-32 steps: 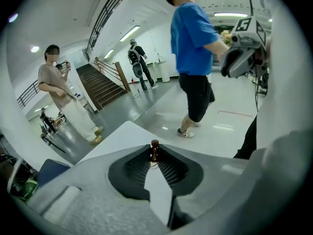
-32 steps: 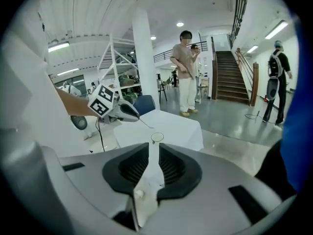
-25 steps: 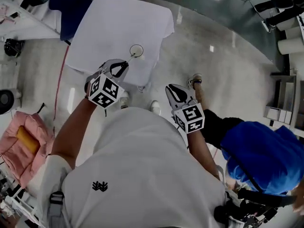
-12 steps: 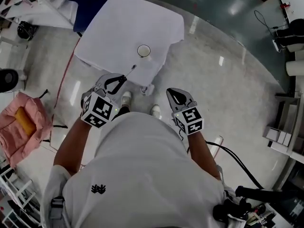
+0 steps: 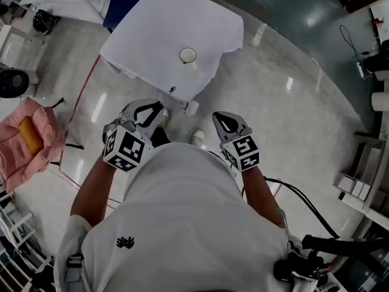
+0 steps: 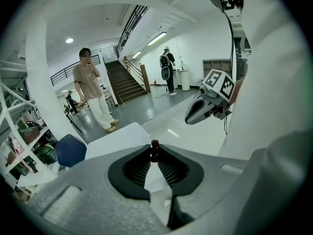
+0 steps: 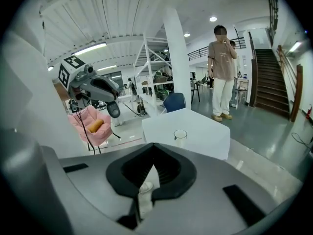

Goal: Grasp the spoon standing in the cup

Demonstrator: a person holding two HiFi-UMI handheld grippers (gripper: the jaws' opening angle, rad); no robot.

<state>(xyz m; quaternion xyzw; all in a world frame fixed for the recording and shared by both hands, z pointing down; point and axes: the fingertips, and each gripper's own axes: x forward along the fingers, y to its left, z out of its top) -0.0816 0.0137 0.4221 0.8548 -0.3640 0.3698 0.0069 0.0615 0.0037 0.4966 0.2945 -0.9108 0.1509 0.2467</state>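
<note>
Stepping back has carried the left gripper (image 5: 159, 106) away from the cup (image 5: 188, 55): a second ago its tips were at the rim, and now they sit clear of the table's near edge. Its jaws are pinched on the spoon (image 6: 154, 145), whose dark end pokes out between the tips in the left gripper view; in the head view the spoon is only a thin sliver pointing towards the table. The right gripper (image 5: 217, 115) hangs beside the left one and level with it, jaws closed tip to tip on nothing. Just below both are the wearer's shoes (image 5: 197, 137) on the glossy floor. Ahead, the glass cup stands upright near the front edge of the white-clothed table (image 5: 164, 23). A pink seat with a yellow cushion (image 5: 27, 140) sits off to the left, a blue chair (image 7: 174, 102) stands behind the table, and a person (image 7: 221, 67) stands near the stairs (image 7: 268, 82)
</note>
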